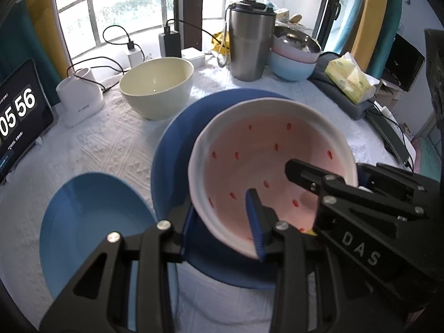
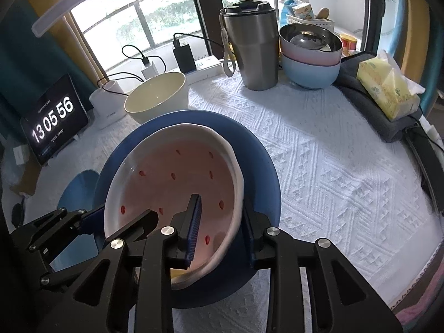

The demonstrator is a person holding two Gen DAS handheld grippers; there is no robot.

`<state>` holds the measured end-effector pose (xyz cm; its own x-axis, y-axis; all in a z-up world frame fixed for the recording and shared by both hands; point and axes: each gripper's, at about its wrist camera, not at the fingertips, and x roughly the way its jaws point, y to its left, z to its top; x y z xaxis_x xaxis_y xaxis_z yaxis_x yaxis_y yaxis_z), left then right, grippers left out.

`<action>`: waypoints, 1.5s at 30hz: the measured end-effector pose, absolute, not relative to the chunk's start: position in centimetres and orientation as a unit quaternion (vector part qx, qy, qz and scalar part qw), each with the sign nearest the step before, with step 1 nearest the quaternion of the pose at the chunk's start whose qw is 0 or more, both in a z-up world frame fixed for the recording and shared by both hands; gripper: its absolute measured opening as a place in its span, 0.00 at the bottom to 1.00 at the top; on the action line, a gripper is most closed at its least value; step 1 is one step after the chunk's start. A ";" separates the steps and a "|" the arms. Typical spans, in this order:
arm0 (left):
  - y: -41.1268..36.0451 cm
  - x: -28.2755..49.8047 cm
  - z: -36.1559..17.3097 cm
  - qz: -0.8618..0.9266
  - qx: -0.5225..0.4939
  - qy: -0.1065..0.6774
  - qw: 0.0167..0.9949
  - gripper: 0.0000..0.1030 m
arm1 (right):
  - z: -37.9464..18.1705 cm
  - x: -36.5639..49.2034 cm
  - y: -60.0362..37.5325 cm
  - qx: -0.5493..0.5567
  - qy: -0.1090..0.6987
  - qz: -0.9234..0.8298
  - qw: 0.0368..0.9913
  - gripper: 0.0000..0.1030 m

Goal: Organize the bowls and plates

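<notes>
The pink bowl [image 1: 273, 172], white-rimmed and red-flecked inside, sits tilted over the dark blue plate [image 1: 177, 138] on the white tablecloth [image 2: 333, 166], with the left gripper [image 1: 222, 219] clamped across its near-left rim and the right gripper [image 2: 222, 222] clamped across its right rim, one finger inside and one outside in each case. Level the bowl by matching the height of both grippers, centre it over the plate, lower it until the base seats flat, and only then part the fingers, one gripper at a time. Keep clear of the light blue plate [image 1: 91, 230] just beside on the left and the cream bowl [image 1: 156, 86] behind.
</notes>
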<state>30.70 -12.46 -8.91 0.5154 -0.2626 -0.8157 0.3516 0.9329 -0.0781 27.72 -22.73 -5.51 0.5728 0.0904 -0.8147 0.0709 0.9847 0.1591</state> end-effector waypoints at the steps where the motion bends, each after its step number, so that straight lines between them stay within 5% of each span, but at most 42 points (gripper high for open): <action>1: -12.4 30.7 -8.9 -0.177 0.048 0.460 0.869 0.35 | -5.5 27.8 -22.7 0.087 0.464 0.006 0.882 0.31; 22: -11.4 30.8 -7.9 -0.175 0.047 0.442 0.878 0.35 | -4.9 28.8 -22.2 0.072 0.462 0.003 0.884 0.45; 45: -10.8 31.0 -7.1 -0.175 0.048 0.432 0.884 0.35 | -2.5 27.6 -24.5 0.083 0.421 -0.016 0.903 0.45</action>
